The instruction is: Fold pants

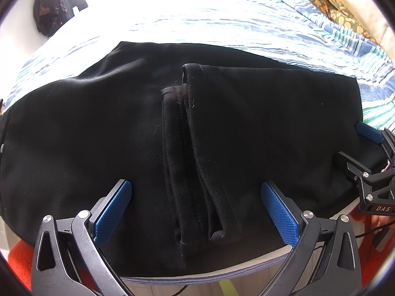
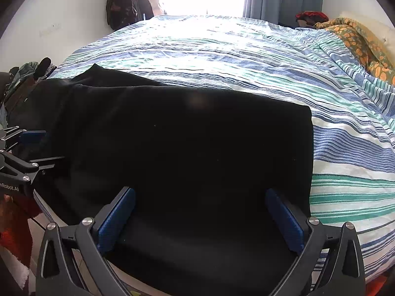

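Black pants (image 1: 98, 128) lie spread flat near the front edge of a striped bed (image 1: 222, 24). Their leg hems (image 1: 197, 148) are folded back over the middle, with the cuffs stacked. My left gripper (image 1: 196, 192) hovers open just over the hem ends, its blue pads wide apart and holding nothing. In the right wrist view the pants (image 2: 185, 148) fill the lower middle, and their right edge is a straight fold. My right gripper (image 2: 200, 204) is open above the near edge of that fold. Each gripper shows at the side of the other's view, the right gripper (image 1: 370, 148) and the left gripper (image 2: 27, 145).
The striped blue, green and white bedcover (image 2: 271, 74) extends far beyond the pants. An orange patterned blanket (image 2: 365, 46) lies at the back right. Dark clothes (image 2: 126, 0) hang on the wall by the bright window. Other clothing (image 2: 22, 79) is piled at the left.
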Demonstrator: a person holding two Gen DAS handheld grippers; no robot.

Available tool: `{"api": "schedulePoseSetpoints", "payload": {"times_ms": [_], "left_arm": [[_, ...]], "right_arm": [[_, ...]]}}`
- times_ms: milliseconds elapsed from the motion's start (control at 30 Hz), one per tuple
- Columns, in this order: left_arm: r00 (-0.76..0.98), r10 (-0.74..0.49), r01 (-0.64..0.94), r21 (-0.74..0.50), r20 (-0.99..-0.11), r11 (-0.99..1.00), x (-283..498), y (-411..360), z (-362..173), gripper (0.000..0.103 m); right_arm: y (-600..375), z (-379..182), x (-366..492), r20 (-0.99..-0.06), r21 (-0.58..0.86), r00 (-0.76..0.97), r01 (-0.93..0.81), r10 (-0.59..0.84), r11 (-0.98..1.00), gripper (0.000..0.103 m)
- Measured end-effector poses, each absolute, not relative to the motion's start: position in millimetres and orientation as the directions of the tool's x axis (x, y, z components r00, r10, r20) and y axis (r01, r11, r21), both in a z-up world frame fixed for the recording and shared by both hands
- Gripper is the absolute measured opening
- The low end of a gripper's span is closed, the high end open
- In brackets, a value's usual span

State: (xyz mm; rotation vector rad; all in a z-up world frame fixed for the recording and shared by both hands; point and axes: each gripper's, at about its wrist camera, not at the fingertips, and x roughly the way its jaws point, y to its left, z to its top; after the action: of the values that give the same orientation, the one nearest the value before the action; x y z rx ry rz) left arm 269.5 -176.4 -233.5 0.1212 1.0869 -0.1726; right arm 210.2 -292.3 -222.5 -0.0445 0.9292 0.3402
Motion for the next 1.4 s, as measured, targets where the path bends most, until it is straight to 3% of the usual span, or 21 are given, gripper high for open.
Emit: {"api": "schedulePoseSetpoints", "payload": {"times_ms": [1133,1267,1400], "left_arm": [[0.409,-0.063,0.193,0.019,-0.910,0.981,278,-179,-235,0.103],[0.317,-0.032,0.154,0.018,-0.948,0.988,278,-175,-218,0.101],[0.343,-0.101,0.126,-0.060,-0.934,0.990,257,-139,-182,0.101]], "right_arm": [[-294,-222,211,-0.791,0.111,0.547,-0.312,0.274,0.944,0.103],[-295,-221,213,-0.793,0.114,0.542,-0.318,0.279,0.941,0.103],[-294,-221,212,-0.793,0.111,0.543,-0.314,0.274,0.943,0.103]]}}
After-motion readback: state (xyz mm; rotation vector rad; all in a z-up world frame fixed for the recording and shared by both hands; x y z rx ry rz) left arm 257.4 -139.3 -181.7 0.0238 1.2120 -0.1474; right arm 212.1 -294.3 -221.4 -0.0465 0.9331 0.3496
